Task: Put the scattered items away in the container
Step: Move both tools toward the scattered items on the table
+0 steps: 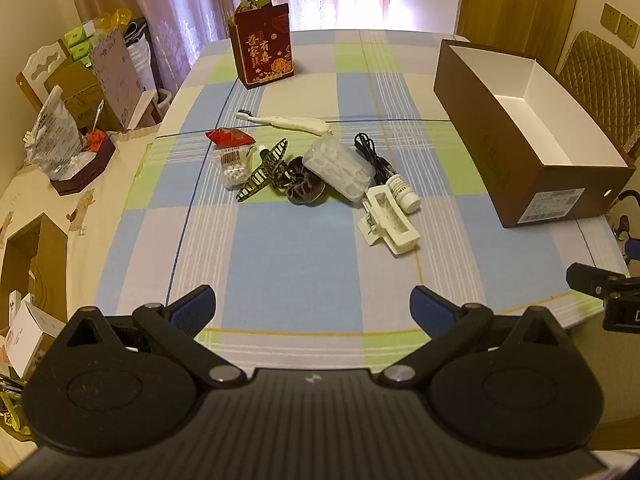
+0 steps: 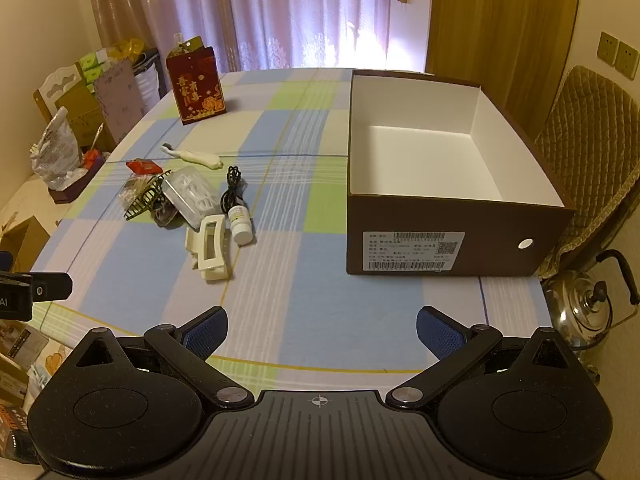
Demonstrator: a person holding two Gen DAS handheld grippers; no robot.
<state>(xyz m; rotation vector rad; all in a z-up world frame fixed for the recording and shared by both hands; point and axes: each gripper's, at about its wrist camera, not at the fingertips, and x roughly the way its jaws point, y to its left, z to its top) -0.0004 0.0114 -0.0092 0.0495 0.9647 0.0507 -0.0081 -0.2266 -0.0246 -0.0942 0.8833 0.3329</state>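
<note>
Now both wide open, holding nothing: left gripper (image 1: 312, 306) and right gripper (image 2: 322, 330) above cloth (image 1: 296, 264). Clip (image 1: 390, 222), bottle (image 1: 404, 193), scrunchie (image 1: 306, 186) clustered left of box (image 2: 452, 248).

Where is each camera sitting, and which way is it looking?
Left wrist: on the left gripper, looking forward over the scattered items; its open fingers show, and the right gripper's tip at the right edge.
Right wrist: on the right gripper, facing the empty shoebox; open fingers show.
Shared: the white hair clip, shoebox, red gift bag.
</note>
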